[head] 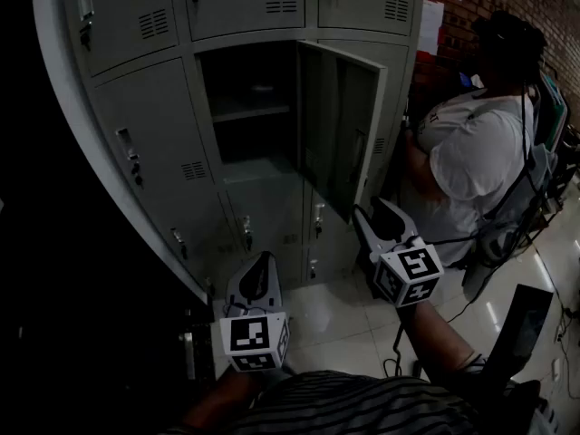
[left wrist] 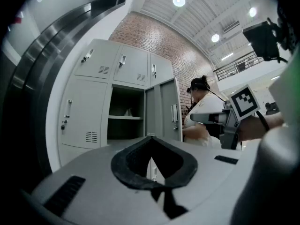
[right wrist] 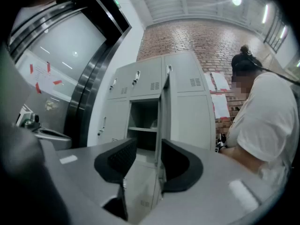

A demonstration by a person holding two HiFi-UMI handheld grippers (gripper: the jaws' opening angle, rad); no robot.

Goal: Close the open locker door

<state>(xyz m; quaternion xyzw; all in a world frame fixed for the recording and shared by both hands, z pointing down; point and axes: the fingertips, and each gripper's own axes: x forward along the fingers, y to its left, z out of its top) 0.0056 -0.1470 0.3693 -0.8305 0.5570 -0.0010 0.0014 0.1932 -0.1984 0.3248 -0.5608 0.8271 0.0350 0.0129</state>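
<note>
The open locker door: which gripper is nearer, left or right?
Right. The right gripper is close by the lower corner of the open locker door; the left gripper is lower and further left, before closed bottom lockers.

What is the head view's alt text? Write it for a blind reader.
A locker door stands open in a bank of lockers. The right gripper, jaws apart, points at it; the left gripper, shut, sits lower. A person in white stands nearby.

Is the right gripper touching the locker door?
Apart. In the right gripper view the door edge stands well beyond the open jaws of the right gripper, and nothing is pressed between them.
</note>
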